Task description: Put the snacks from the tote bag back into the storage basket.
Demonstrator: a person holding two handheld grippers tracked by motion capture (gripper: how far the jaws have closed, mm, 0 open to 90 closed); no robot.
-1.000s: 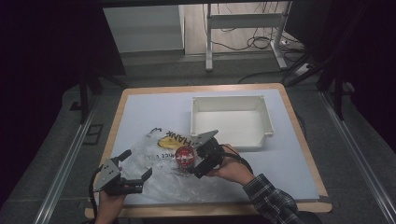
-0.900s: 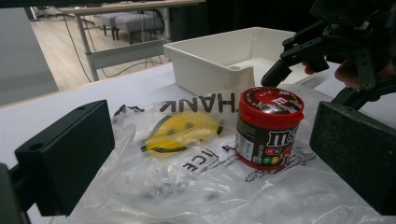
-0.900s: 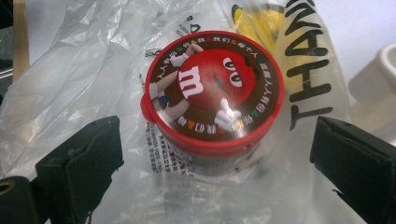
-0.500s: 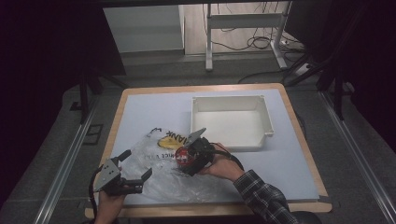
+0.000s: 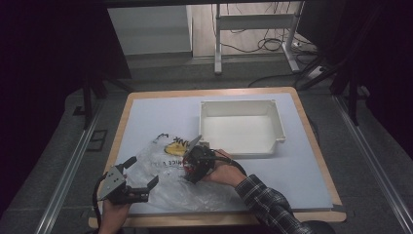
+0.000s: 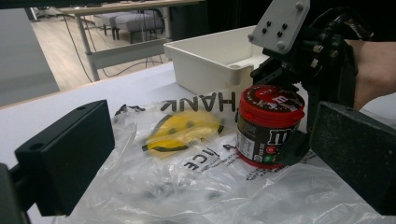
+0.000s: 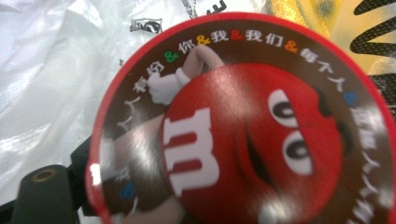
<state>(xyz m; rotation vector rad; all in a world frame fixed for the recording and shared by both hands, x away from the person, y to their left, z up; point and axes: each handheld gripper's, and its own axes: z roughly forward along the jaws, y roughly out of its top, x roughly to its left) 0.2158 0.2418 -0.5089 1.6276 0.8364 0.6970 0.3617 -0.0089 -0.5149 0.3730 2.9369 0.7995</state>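
The right gripper (image 6: 280,116), its 2 jaws just closing around the small, rigid, probably light candy jar (image 6: 267,126) standing between them on the slippery plastic bag (image 6: 187,186), should clamp the straight wall below the lid.

In the right gripper view, the round red-lidded candy jar (image 7: 243,126) is cut off at the lower edge, and its sides are hidden; whether the pads press it seemingly cannot be told.
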